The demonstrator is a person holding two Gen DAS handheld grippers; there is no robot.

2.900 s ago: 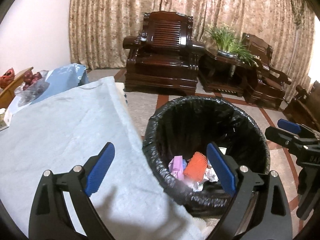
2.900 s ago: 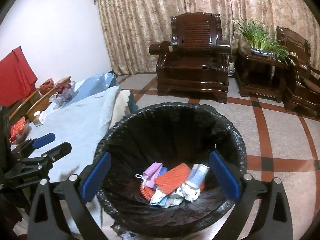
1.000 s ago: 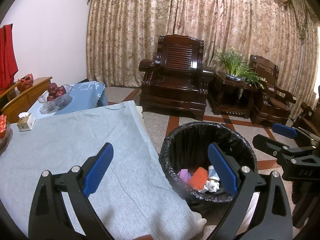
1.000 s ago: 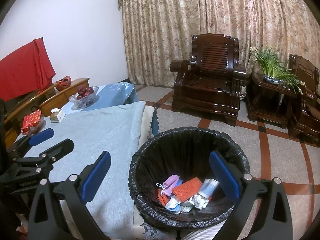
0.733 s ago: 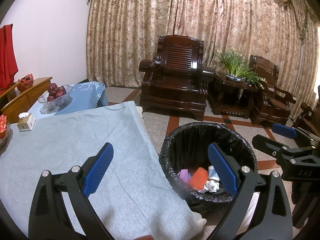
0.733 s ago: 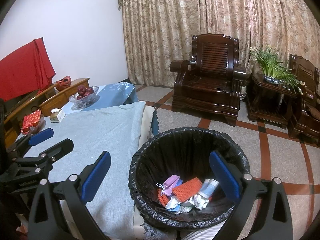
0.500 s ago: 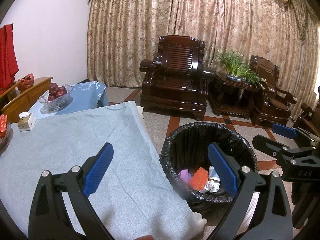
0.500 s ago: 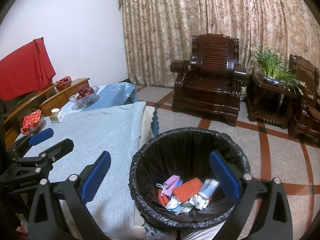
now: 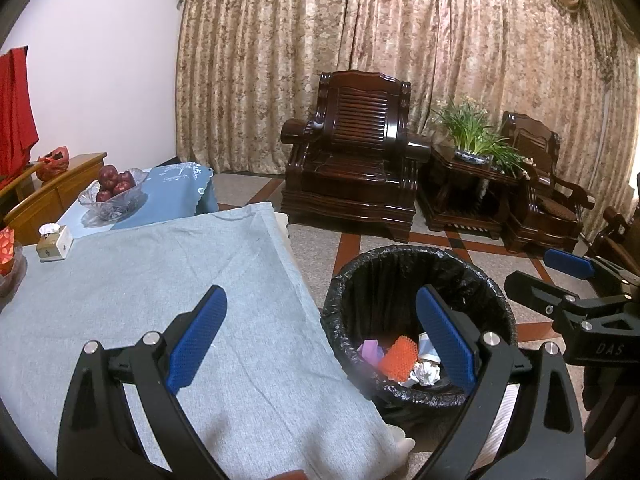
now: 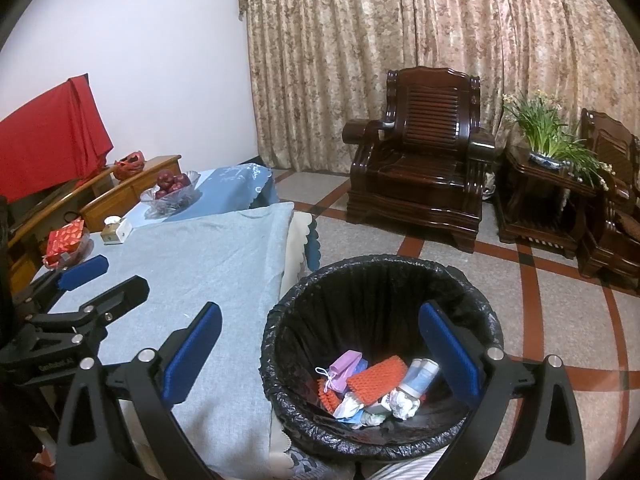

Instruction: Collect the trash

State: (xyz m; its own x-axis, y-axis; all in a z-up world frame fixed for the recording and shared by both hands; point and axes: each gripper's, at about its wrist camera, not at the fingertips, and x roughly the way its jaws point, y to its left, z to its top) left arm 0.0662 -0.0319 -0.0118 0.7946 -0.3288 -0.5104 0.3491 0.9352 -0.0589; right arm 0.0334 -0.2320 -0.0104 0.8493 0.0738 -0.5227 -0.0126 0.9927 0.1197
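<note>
A round bin lined with a black bag stands on the floor by the table's right edge. Inside lie an orange mesh piece, a purple packet, crumpled white paper and a pale wrapper. My left gripper hangs open over the table's right edge, its fingers holding nothing. Above the bin my right gripper is open and holds nothing. Each gripper shows in the other's view: the right gripper, the left gripper.
The table wears a light blue cloth. At its far end are a tissue box, a glass bowl of red fruit and a red packet. Dark wooden armchairs, a side table with a plant and curtains stand beyond.
Since 2.9 s ago both grippers have risen and drawn back from the bin, which looks smaller. Over the last second nothing has moved.
</note>
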